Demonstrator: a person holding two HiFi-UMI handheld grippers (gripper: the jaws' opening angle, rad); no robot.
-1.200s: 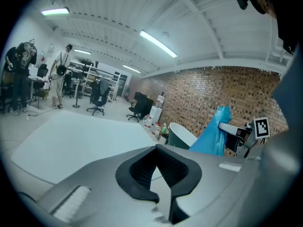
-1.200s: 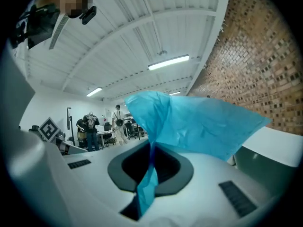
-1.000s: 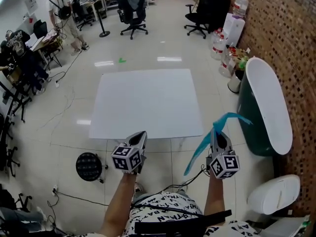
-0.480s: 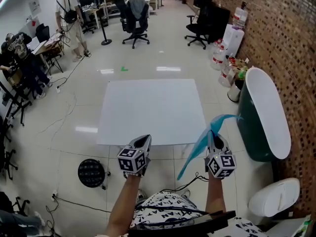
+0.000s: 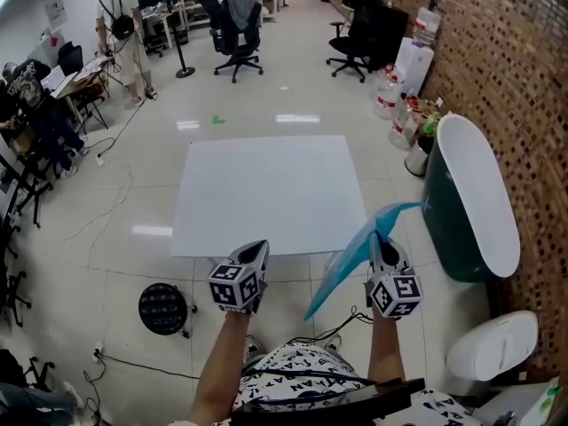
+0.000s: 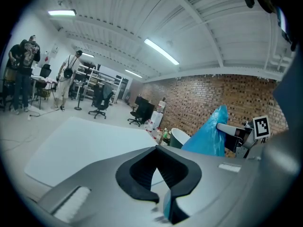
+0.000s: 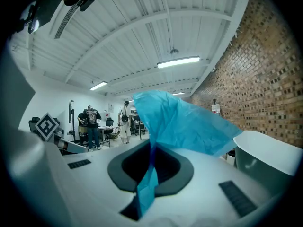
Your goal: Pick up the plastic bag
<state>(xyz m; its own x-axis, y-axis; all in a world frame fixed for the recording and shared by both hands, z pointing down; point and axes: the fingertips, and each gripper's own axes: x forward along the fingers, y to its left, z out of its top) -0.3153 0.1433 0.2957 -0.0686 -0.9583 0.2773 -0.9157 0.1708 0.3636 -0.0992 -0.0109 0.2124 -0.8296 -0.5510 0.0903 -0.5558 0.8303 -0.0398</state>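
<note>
The blue plastic bag (image 5: 351, 256) is up in the air, clamped in the right gripper (image 5: 380, 238), whose fingers are clenched on it. In the right gripper view the film (image 7: 184, 122) rises out of the closed fingers and fans wide above them, while a narrow strip hangs down along the seam between them. In the head view one end of the bag flares toward 2 o'clock and a long tail trails toward 7 o'clock, off the near right corner of the white surface (image 5: 266, 193) and not resting on it. At 9 o'clock of the right gripper, apart from the bag, the left gripper (image 5: 256, 248) hangs over the near edge of the surface; its fingers are clenched together with nothing between them. From the left gripper view the bag (image 6: 208, 136) shows at 3 o'clock. At 3 o'clock of the bag stands a dark green bin (image 5: 444, 224) with a white lid (image 5: 479, 193), against the brick wall (image 5: 524, 60). A round black stool (image 5: 162, 307) stands on the floor at 9 o'clock of the left gripper. Beyond the surface, at 12 o'clock, are office chairs (image 5: 235, 25) and a standing person (image 5: 120, 34).
</note>
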